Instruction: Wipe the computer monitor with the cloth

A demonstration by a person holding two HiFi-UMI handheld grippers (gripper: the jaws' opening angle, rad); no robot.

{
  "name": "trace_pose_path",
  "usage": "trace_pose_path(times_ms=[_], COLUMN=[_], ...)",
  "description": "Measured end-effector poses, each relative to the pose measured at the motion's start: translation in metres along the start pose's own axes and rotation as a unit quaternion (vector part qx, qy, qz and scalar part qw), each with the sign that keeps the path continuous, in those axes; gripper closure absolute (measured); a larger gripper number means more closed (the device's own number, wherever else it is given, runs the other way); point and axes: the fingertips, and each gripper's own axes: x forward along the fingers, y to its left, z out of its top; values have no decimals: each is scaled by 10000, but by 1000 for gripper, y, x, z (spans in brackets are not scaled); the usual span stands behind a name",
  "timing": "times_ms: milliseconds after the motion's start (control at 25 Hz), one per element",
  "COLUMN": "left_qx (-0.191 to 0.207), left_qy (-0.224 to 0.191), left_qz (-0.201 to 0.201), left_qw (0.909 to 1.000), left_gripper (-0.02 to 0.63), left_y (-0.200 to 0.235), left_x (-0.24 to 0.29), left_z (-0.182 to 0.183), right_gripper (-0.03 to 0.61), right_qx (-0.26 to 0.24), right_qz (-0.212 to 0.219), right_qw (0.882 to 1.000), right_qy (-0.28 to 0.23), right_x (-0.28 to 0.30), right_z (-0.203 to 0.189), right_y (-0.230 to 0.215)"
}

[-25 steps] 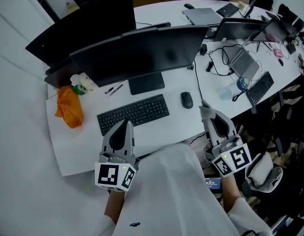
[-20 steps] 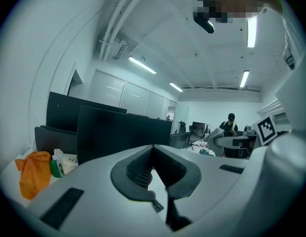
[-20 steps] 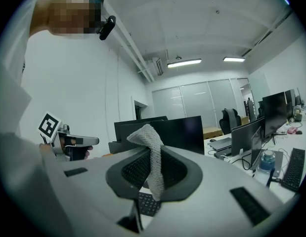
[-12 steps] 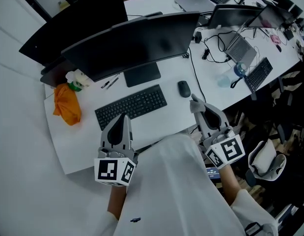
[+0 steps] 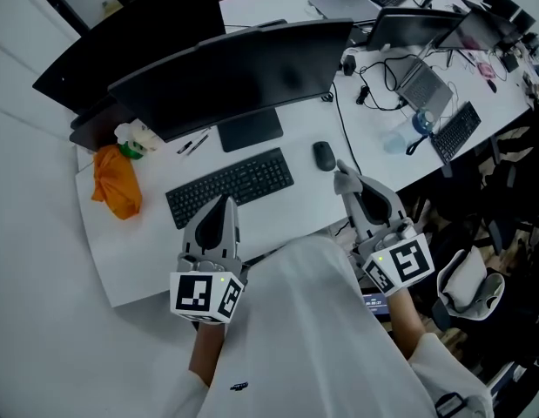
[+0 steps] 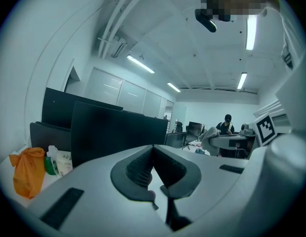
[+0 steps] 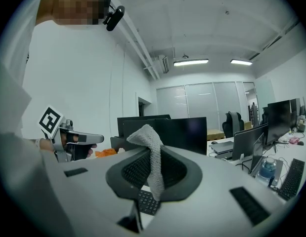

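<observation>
Cloth (image 7: 146, 135) sat pinched in the right gripper (image 5: 350, 190), low by the desk edge and well short of the monitor (image 5: 243, 81). The left gripper (image 5: 222, 212) was clenched on nothing. To my eye, it wanted lifting over the keyboard (image 5: 230, 185), then light, even strokes across the screen.

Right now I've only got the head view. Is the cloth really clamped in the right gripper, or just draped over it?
Observer: Clamped. In the right gripper view, the right gripper has its jaws shut on the cloth, with a tuft standing up above them.
Operator: And the left one, is it empty?
Observer: Yes. In its own view the left gripper has its jaws together with nothing between them.
</observation>
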Motion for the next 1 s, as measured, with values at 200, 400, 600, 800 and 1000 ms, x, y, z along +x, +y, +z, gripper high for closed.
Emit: trace_pose_path(times_ms=[200,400,600,800,1000], left_qx=[4,-3,32,17,83], left_qy=[-28,12,-68,-50,-105], left_qz=[3,-23,-127,-226,-156], left_qw=[10000,10000,9999,9997,9998], left_gripper=[595,595,595,595,595], left_y=[0,0,-5,-10,-5], left_x=[-1,-1,0,0,0], left_z=[1,-2,1,1,4], right_gripper=[551,550,549,549,549], right_qx=[1,-65,-415,-505,-820], right_qz=[-5,60,303,377,582], right_qw=[10000,10000,9986,9979,9949], right_qy=[-27,-12,132,156,-13], right_x=[0,0,1,-1,4], right_z=[5,6,5,10,20], right_y=[-1,4,16,27,35])
